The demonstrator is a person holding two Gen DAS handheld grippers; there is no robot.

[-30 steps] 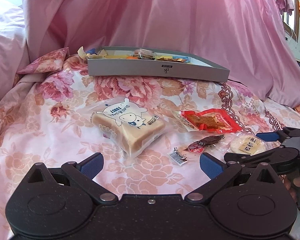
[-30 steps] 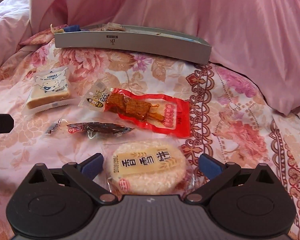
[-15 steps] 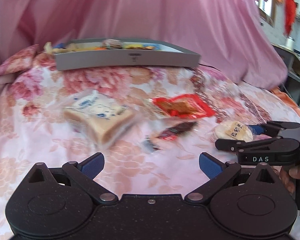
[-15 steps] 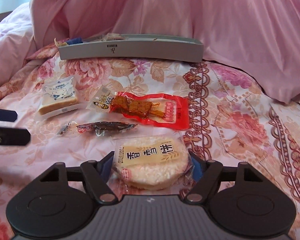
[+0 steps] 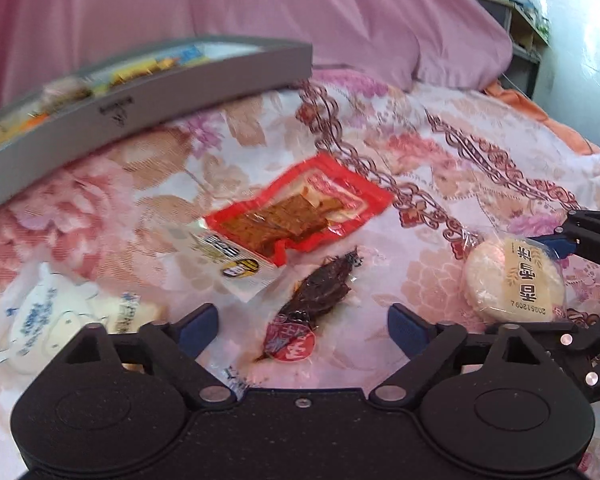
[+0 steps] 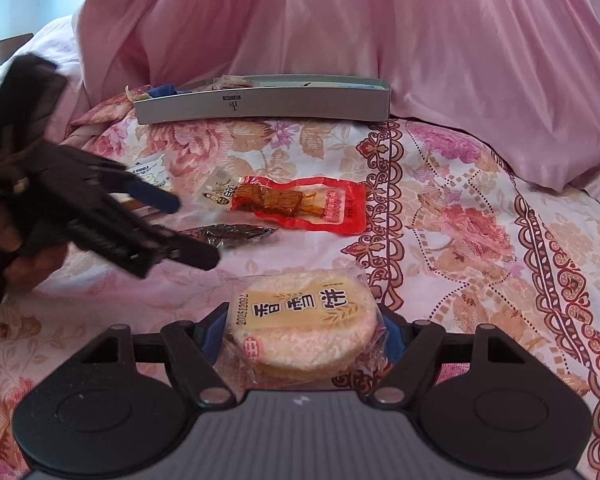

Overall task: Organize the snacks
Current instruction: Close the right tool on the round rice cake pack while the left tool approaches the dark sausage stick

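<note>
A round rice cracker (image 6: 304, 332) in clear wrap sits between the blue pads of my right gripper (image 6: 304, 338), which is shut on its sides. The left wrist view shows the same rice cracker (image 5: 512, 276) held in the right gripper (image 5: 548, 280) at the right edge. My left gripper (image 5: 303, 326) hangs over a dark snack packet (image 5: 320, 292) with a round red label. Its jaws are closing, and the packet lies between them untouched. From the right wrist view the left gripper (image 6: 188, 228) reaches in from the left above the dark packet (image 6: 232, 234).
A grey box (image 6: 260, 104) holding several snacks stands at the back of the floral bedspread (image 6: 460, 220). A red packet (image 5: 300, 208) lies mid-bed and a toast pack (image 5: 60, 316) near left. Pink bedding (image 6: 380, 20) is heaped behind. A hand (image 6: 32, 264) holds the left gripper.
My right gripper closed on the rice cracker. The left gripper swung right and rolled, from facing the toast pack to over the dark packet, and its jaws have narrowed.
</note>
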